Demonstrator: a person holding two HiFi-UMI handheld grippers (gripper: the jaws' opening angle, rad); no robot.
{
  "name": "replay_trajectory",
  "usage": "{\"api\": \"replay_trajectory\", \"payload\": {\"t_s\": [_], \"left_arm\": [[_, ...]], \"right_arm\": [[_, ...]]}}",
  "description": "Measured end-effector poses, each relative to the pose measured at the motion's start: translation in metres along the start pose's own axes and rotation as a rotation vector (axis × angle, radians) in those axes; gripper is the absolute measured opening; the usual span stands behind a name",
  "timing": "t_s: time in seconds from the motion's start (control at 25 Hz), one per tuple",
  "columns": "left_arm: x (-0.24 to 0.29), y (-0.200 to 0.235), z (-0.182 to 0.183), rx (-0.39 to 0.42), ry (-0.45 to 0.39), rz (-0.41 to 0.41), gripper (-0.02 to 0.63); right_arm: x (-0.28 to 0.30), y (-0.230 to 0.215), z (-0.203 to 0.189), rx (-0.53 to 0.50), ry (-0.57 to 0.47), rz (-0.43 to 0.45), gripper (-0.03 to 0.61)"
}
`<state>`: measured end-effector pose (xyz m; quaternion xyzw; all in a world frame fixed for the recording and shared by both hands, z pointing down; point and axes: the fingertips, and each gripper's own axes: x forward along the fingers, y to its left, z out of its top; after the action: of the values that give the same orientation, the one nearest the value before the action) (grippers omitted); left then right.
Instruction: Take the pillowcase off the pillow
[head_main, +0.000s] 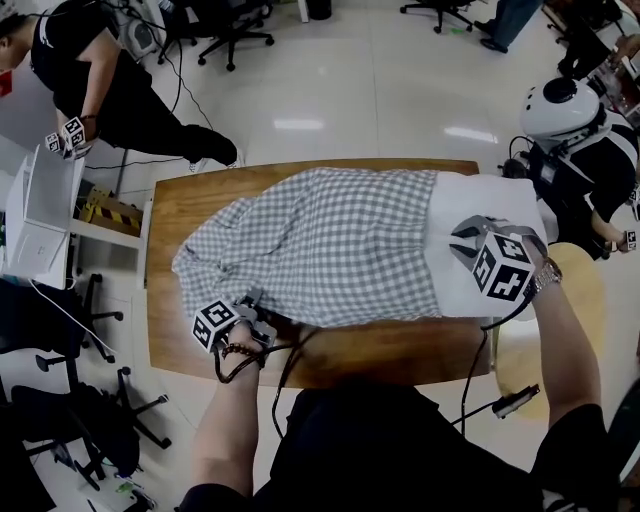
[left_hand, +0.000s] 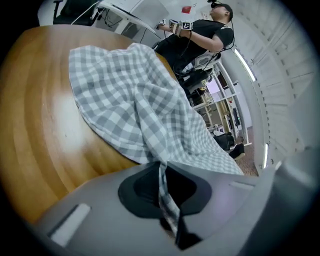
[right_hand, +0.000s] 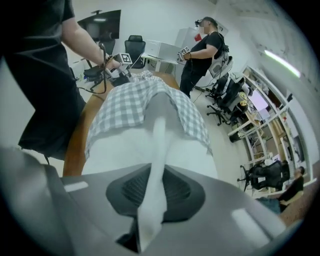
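Head view: the pillow (head_main: 480, 200) lies on the wooden table (head_main: 190, 210) with its long axis running from my left to my right. The checked pillowcase (head_main: 330, 240) covers all but the white end at my right. My left gripper (head_main: 250, 312) sits at the case's near left corner, and my right gripper (head_main: 470, 238) is on the bare white end. The whole bundle stretches between the two claws, each nearest its own end.

Left gripper view: the jaws are clenched on a thin fold of checked cloth (left_hand: 162, 172). The rest of the case (left_hand: 130, 90) spreads up and away from the claw across the table top (left_hand: 40, 125).

Right gripper view: the jaws are clamped on a pinched ridge of white pillow fabric (right_hand: 156, 165). The pillow runs straight ahead of the claw, and the hem of the checked case (right_hand: 135, 100) begins just beyond the white part.

The coming pull, as I judge it, runs along that long axis. The left claw draws the case leftward while the right anchors the pillow.
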<state>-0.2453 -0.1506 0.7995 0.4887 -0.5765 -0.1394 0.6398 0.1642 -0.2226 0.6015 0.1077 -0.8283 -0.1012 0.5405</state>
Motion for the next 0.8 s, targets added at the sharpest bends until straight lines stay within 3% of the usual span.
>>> {"api": "replay_trajectory", "payload": {"t_s": [0.04,0.12,0.8], "left_arm": [[-0.003,0.0,0.003,0.003,-0.012,0.006,0.015],[-0.008,-0.001,0.009,0.004,-0.042,0.013,0.015],[-0.07,0.005,0.094,-0.081,-0.279,0.005,0.012]], "right_arm": [[-0.001,-0.001,-0.001,-0.022,0.008,-0.017,0.03],[-0.003,-0.001,-0.004,-0.054,0.02,-0.035,0.015],[-0.036,0.011,-0.007,-0.097,0.033,-0.068,0.011]]}}
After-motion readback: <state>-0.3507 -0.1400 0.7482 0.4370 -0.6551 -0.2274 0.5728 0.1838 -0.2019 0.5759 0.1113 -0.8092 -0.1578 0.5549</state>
